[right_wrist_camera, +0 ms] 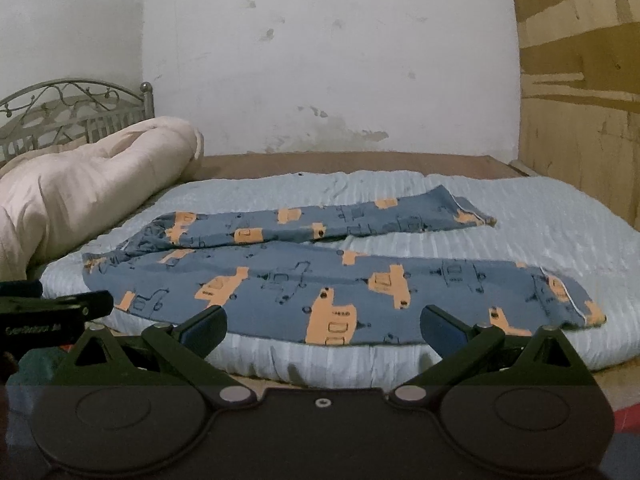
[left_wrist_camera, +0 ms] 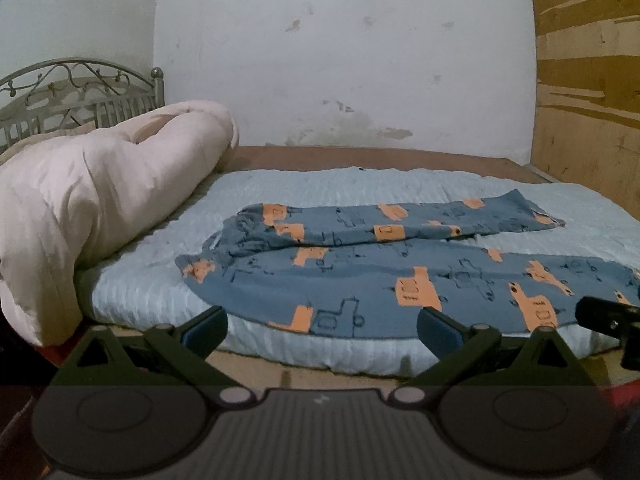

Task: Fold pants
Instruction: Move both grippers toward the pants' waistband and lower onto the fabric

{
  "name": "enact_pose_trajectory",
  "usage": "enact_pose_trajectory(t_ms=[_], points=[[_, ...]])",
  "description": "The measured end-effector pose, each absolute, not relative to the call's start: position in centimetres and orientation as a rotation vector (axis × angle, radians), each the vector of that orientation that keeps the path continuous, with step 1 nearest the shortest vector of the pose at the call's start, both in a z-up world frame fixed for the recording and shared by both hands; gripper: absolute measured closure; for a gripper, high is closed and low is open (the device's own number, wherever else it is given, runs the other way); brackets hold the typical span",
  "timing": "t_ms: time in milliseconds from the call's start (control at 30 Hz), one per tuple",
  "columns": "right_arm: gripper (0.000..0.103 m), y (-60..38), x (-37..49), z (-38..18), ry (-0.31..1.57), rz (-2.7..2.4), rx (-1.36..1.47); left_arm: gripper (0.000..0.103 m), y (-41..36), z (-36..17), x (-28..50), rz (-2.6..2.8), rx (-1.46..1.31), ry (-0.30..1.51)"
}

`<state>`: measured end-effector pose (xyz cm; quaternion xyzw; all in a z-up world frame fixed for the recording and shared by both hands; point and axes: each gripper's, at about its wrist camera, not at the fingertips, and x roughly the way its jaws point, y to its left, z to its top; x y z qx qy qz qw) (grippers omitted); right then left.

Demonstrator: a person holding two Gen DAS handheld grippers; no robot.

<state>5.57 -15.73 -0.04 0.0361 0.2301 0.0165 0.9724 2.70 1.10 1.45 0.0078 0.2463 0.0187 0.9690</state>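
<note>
While the pants [left_wrist_camera: 360, 280] lie unfolded, legs splayed on the bed [left_wrist_camera: 160, 280], both tools, left tool [left_wrist_camera: 322, 326] and right tool [right_wrist_camera: 324, 326], gape empty, so every fold remains

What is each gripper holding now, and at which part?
Nothing is held. The left gripper and the right gripper are both open, short of the pants lying flat on the bed.

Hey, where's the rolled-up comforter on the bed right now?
The cream comforter is bunched at the left end of the bed in both views, in front of the metal headboard, just left of the waistband end of the blue pants.
</note>
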Motion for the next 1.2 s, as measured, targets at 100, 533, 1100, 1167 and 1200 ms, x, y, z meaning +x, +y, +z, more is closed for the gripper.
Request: enact_pose_trajectory(t_ms=[100,533,1100,1167,1200], points=[[0.001,-15.6,6.5,0.4,0.47,0.043,0.064,0.001,1.3,2.0,4.0,0.04,0.024,0.502],[0.001,-14.9,11.1,0.0,0.495,0.113,0.025,0.001,2.0,2.3,8.9,0.082,0.099,0.574],[0.001,-16.4,15.3,-2.2,0.501,0.193,0.062,0.001,4.7,0.9,15.0,0.13,0.116,0.639],[0.001,-16.6,16.0,-2.1,0.514,0.21,0.055,0.001,4.7,0.6,15.7,0.132,0.115,0.648],[0.001,-16.6,16.5,-2.1,0.524,0.214,0.048,0.001,4.7,0.6,16.1,0.132,0.116,0.651]])
